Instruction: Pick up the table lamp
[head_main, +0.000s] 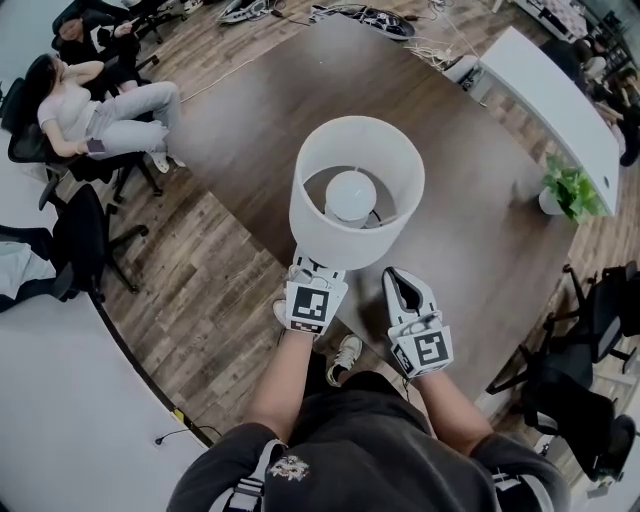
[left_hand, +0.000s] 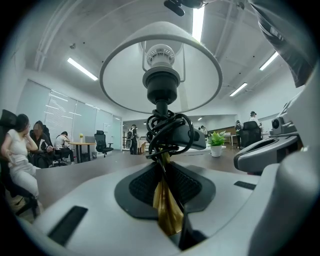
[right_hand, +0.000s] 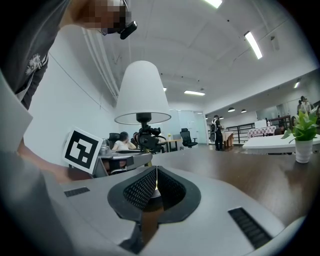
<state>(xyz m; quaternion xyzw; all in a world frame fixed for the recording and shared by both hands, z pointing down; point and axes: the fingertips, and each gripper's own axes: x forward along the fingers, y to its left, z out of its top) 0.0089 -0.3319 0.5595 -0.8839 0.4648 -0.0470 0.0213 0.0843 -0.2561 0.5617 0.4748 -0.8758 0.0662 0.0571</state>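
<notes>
The table lamp (head_main: 357, 190) has a white drum shade, a bulb, and a thin brass stem (left_hand: 165, 200) with a black cord (left_hand: 167, 132) bundled round it. My left gripper (head_main: 318, 272) reaches in under the shade, so its fingertips are hidden in the head view. In the left gripper view its pads (left_hand: 145, 187) press on the brass stem, with the shade (left_hand: 160, 70) overhead. My right gripper (head_main: 405, 287) hovers just right of the lamp, apart from it. Its pads (right_hand: 142, 187) meet with nothing between them. The lamp (right_hand: 142, 92) shows to its left.
A large dark brown table (head_main: 250, 110) spreads below the lamp. A potted plant (head_main: 570, 190) stands at its right edge beside a long white table (head_main: 560, 100). Seated people (head_main: 90, 110) and office chairs (head_main: 85, 240) are at the left, and more chairs (head_main: 590, 380) at the right.
</notes>
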